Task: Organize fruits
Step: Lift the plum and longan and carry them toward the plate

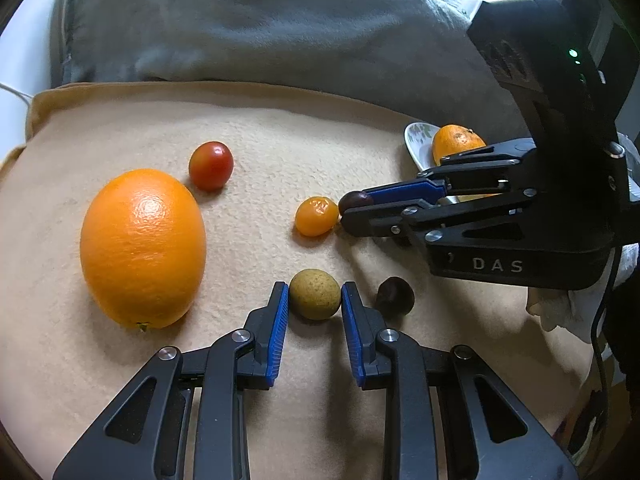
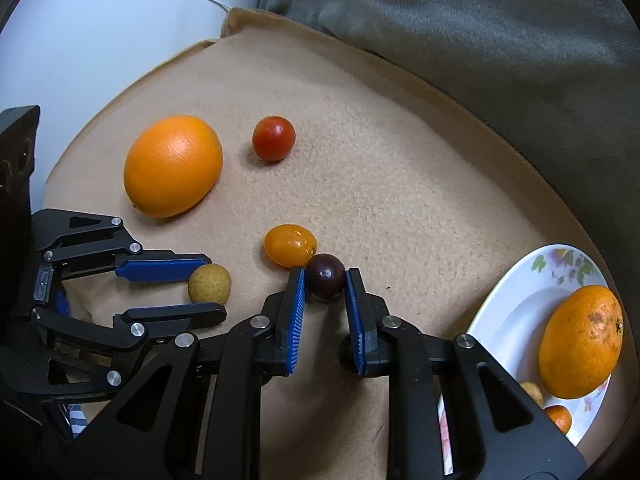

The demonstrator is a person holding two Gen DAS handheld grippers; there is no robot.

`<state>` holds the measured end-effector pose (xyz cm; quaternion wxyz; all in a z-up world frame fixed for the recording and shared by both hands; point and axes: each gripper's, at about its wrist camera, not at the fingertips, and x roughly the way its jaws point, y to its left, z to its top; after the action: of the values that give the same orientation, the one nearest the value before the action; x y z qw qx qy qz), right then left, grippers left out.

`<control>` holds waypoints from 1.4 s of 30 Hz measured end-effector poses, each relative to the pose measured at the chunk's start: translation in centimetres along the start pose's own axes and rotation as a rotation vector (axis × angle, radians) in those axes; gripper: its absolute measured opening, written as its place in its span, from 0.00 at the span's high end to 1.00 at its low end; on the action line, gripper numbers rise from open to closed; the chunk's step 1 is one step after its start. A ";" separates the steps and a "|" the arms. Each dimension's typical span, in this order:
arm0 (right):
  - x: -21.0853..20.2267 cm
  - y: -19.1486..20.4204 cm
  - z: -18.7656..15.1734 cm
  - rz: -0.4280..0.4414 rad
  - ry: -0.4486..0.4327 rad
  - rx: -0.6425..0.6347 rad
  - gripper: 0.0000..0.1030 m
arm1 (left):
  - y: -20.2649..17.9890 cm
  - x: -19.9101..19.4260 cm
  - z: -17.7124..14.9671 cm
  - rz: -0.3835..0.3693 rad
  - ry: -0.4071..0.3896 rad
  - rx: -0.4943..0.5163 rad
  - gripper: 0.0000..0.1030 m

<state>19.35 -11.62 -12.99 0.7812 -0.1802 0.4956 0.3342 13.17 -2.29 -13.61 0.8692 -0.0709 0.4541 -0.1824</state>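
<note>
My left gripper [image 1: 315, 285] is shut on a small tan round fruit [image 1: 315, 296] that rests on the beige blanket [image 1: 260, 120]; its blue pads touch both sides. In the right wrist view my right gripper [image 2: 325, 273] is shut on a dark purple round fruit [image 2: 325, 280], also down on the blanket. A small orange oval fruit [image 2: 290, 245] lies right against it. Further back lie a big orange [image 1: 143, 246] and a red cherry tomato [image 1: 211, 165]. A second dark fruit [image 1: 395, 296] sits just right of my left gripper's fingers. Each gripper shows in the other's view.
A white flowered plate [image 2: 516, 304] at the blanket's right edge holds a mandarin [image 2: 580, 340] and two smaller fruits at its near end. A grey cushion [image 1: 280, 20] runs along the back. A white wall and cable are at the far left.
</note>
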 end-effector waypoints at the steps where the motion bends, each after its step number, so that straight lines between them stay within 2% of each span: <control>1: -0.3 0.0 0.0 0.002 -0.008 0.005 0.80 | 0.1 -0.1 0.0 -0.001 -0.003 -0.003 0.76; 7: -2.8 -0.3 -0.6 0.002 -0.066 0.029 0.80 | 0.0 -1.5 0.0 -0.008 -0.027 -0.003 0.76; 17: -7.7 -2.4 -4.1 -0.035 -0.166 0.139 0.80 | -1.3 -4.3 0.4 -0.035 -0.074 0.032 0.76; 25: -11.0 -5.1 -8.1 -0.096 -0.216 0.234 0.80 | -3.4 -3.6 1.8 -0.059 -0.091 0.062 0.76; 32: -12.7 -6.9 -11.4 -0.134 -0.218 0.287 0.80 | -5.3 -2.3 3.7 -0.083 -0.097 0.091 0.76; 42: -12.8 -8.3 -13.5 -0.141 -0.206 0.319 0.80 | -8.2 0.0 5.3 -0.095 -0.078 0.140 0.76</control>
<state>12.67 -30.23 -7.96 0.8678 -0.0531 0.4460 0.2127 15.43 -10.09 -8.17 0.8794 -0.0385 0.4024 -0.2515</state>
